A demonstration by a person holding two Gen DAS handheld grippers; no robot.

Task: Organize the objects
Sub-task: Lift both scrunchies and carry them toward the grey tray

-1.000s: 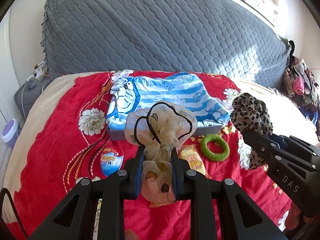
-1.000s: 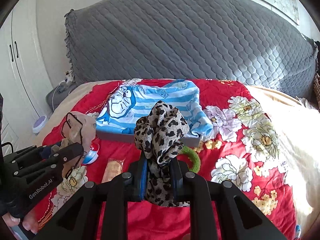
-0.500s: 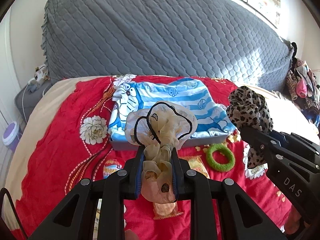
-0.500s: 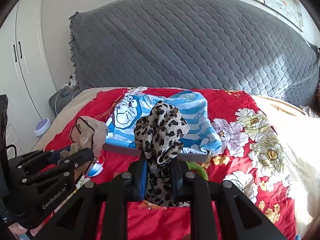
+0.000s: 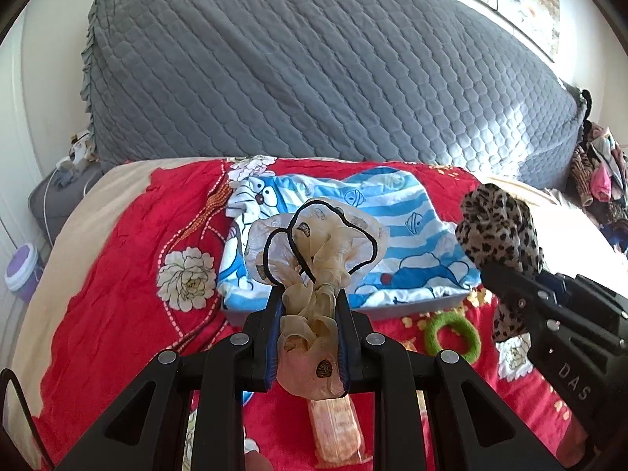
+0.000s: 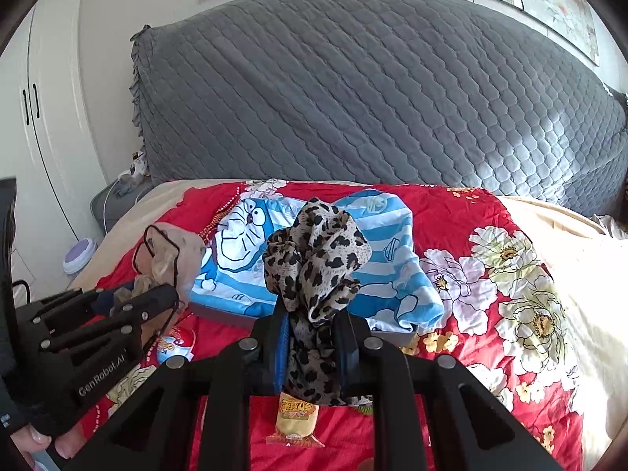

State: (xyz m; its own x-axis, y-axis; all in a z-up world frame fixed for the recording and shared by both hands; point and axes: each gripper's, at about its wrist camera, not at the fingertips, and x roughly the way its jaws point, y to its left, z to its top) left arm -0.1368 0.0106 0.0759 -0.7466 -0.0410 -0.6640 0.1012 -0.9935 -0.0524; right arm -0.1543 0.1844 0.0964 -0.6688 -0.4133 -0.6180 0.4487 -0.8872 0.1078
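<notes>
My left gripper (image 5: 309, 306) is shut on a beige sheer scrunchie with black trim (image 5: 314, 243) and holds it in the air above the bed. My right gripper (image 6: 312, 325) is shut on a leopard-print scrunchie (image 6: 314, 251), also held up. Each shows in the other's view: the leopard scrunchie (image 5: 498, 231) at right, the beige one (image 6: 172, 251) at left. Beyond both lies a grey box (image 5: 416, 306) draped with a blue striped Doraemon cloth (image 5: 392, 212). A green ring (image 5: 451, 337) and a yellow snack packet (image 5: 337, 428) lie on the red blanket below.
A red floral blanket (image 5: 117, 274) covers the bed, with a grey quilted headboard (image 5: 314, 78) behind. A blue-and-red egg toy (image 6: 174, 343) lies at the left. Clothes (image 5: 596, 172) hang at far right. A purple tub (image 5: 21, 267) and white wardrobe (image 6: 47, 117) stand left of the bed.
Both grippers have risen and moved forward toward the box, each still holding its scrunchie. The items on the blanket now sit lower in both views.
</notes>
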